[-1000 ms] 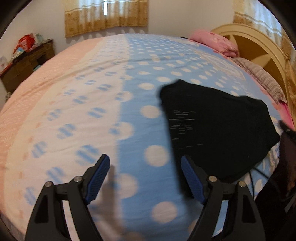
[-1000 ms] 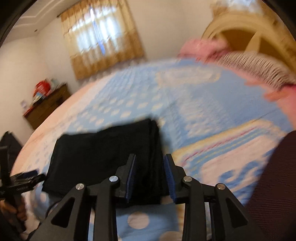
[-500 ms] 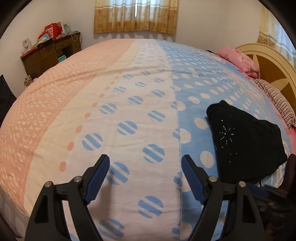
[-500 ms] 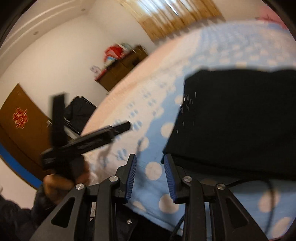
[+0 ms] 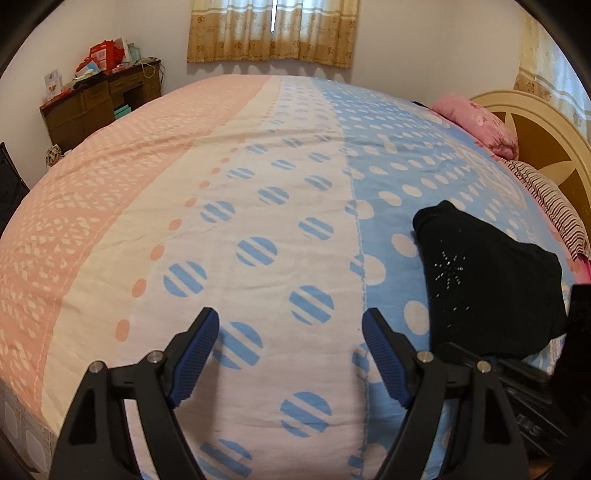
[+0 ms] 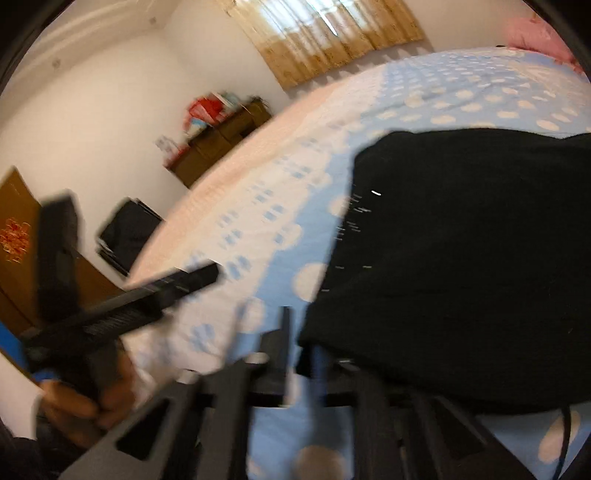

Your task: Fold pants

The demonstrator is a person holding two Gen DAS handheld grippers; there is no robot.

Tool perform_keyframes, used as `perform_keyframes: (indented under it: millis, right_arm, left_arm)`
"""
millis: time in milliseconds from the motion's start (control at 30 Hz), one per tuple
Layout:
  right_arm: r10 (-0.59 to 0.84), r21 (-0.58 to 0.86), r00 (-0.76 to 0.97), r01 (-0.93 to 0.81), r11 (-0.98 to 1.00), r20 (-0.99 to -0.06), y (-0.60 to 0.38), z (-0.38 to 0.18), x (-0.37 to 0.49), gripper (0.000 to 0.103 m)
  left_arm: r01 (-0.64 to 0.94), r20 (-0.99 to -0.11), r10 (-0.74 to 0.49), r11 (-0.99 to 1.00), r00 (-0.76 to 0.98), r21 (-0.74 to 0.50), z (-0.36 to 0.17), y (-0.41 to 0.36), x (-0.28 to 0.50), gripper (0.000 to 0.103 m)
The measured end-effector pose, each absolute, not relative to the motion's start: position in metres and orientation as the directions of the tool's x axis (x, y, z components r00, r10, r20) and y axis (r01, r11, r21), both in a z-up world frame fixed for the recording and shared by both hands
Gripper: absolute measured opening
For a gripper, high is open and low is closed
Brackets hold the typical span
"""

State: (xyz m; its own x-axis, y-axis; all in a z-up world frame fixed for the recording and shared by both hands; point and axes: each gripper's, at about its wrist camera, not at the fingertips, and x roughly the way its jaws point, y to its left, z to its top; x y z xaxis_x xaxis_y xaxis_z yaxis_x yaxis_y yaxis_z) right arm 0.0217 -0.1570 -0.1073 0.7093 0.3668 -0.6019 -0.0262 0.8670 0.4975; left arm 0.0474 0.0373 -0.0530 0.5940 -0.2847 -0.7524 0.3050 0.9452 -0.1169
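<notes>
The black pants (image 5: 487, 280) lie folded into a compact stack on the blue dotted part of the bedspread, at the right of the left wrist view. They fill the right of the right wrist view (image 6: 461, 258). My left gripper (image 5: 291, 354) is open and empty over the white striped-dot band, left of the pants. My right gripper (image 6: 299, 354) is blurred by motion; its fingers stand close together, empty, at the pants' near edge. The left gripper also shows in the right wrist view (image 6: 122, 306), held in a hand.
The bed (image 5: 110, 206) has a pink, white and blue spread. A pink pillow (image 5: 476, 122) and a headboard (image 5: 546, 147) are at the right. A wooden desk (image 5: 96, 103) with clutter stands by the far left wall, under curtains (image 5: 273, 33).
The right wrist view has tilted and blurred, and the pants loom larger. The left gripper has shifted slightly; the pants lie as before. Both grippers keep their openings.
</notes>
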Motion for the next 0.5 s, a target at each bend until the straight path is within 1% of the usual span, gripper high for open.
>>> perform_keyframes:
  millis: [67, 133, 200, 233, 267, 367, 433, 500]
  right_arm:
    - [0.409, 0.56, 0.711, -0.026, 0.828, -0.572, -0.166, -0.111, 0.02, 0.003]
    - [0.425, 0.547, 0.71, -0.067, 0.834, -0.561, -0.165, -0.105, 0.015, 0.003]
    - [0.473, 0.559, 0.7, -0.125, 0.819, -0.535, -0.165, -0.094, 0.007, 0.003]
    - [0.478, 0.528, 0.681, -0.155, 0.835, -0.554, -0.163, -0.088, 0.002, 0.003]
    - [0.467, 0.485, 0.655, -0.171, 0.858, -0.594, -0.158, -0.087, -0.003, 0.003]
    - [0.424, 0.419, 0.585, -0.155, 0.895, -0.691, -0.155, -0.108, -0.014, 0.002]
    - [0.466, 0.492, 0.589, -0.13, 0.861, -0.66, -0.165, -0.114, -0.013, 0.002]
    - [0.472, 0.484, 0.58, -0.148, 0.863, -0.664, -0.163, -0.114, -0.015, 0.003]
  left_arm:
    - [0.305, -0.751, -0.284, 0.945, 0.596, -0.115, -0.053, 0.037, 0.048, 0.082]
    - [0.305, -0.753, -0.279, 0.946, 0.597, -0.109, -0.053, 0.037, 0.048, 0.082]
    - [0.308, -0.755, -0.279, 0.945, 0.594, -0.107, -0.053, 0.035, 0.049, 0.082]
    - [0.313, -0.753, -0.281, 0.944, 0.595, -0.105, -0.052, 0.033, 0.048, 0.082]
    - [0.317, -0.752, -0.281, 0.943, 0.596, -0.101, -0.052, 0.031, 0.048, 0.082]
    - [0.326, -0.753, -0.279, 0.941, 0.596, -0.09, -0.052, 0.023, 0.048, 0.082]
    - [0.334, -0.754, -0.283, 0.938, 0.592, -0.09, -0.052, 0.018, 0.046, 0.082]
    - [0.351, -0.756, -0.285, 0.933, 0.59, -0.078, -0.051, 0.012, 0.043, 0.082]
